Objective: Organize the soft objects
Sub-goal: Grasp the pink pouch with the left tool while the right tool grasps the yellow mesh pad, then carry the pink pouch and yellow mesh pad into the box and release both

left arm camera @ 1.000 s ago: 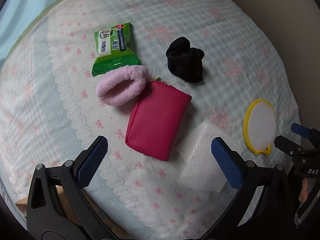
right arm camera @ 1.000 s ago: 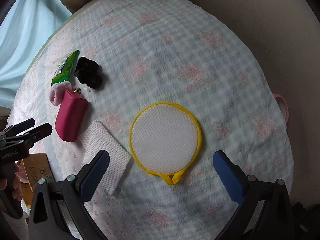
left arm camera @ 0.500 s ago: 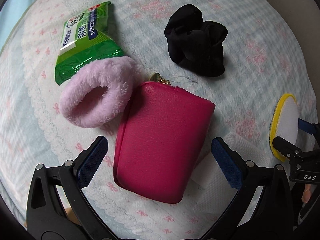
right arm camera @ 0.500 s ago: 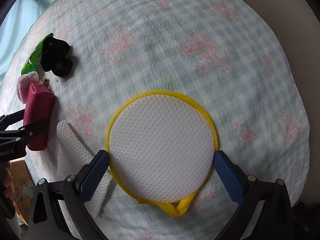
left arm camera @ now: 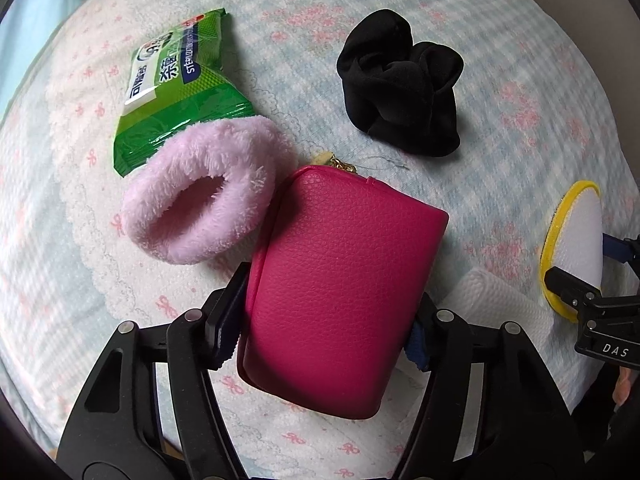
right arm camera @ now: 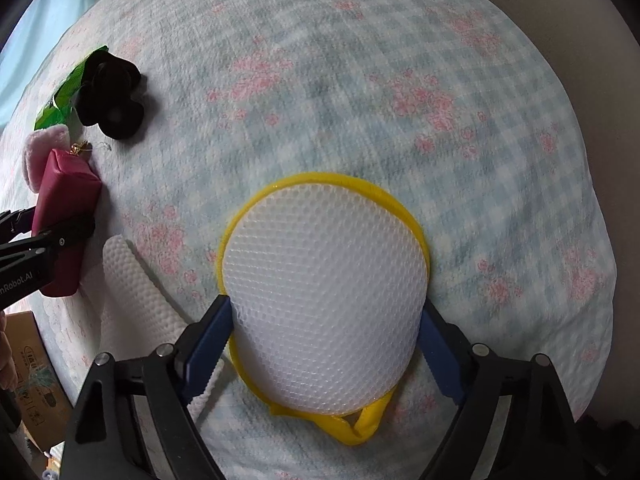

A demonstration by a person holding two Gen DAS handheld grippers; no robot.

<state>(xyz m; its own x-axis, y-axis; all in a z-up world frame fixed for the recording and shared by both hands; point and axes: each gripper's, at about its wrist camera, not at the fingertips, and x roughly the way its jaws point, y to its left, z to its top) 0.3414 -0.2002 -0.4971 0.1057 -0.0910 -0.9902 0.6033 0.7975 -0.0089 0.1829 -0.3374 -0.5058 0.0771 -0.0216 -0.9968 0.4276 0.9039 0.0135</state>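
Note:
My left gripper (left arm camera: 324,320) is shut on the magenta leather pouch (left arm camera: 340,284), which lies on the bedspread; both fingers press its sides. A pink fluffy band (left arm camera: 200,192) touches the pouch's left, partly over a green wet-wipes pack (left arm camera: 176,80). A black scrunchie (left arm camera: 400,84) lies beyond. My right gripper (right arm camera: 324,332) is shut on the round white mesh pad with a yellow rim (right arm camera: 324,284), bowing it upward. The pad (left arm camera: 576,240) and the right gripper show at the right of the left wrist view. The pouch (right arm camera: 68,208) and left gripper (right arm camera: 48,236) show at the left of the right wrist view.
A white mesh cloth (right arm camera: 136,292) lies between pouch and pad, also in the left wrist view (left arm camera: 496,304). The checked floral bedspread (right arm camera: 360,100) covers a rounded surface. A beige wall or backrest (right arm camera: 600,20) lies to the right. A cardboard box (right arm camera: 28,364) sits below the left edge.
Both grippers moved forward and down and closed: the left on the pouch, the right on the mesh pad, which now bulges between the fingers.

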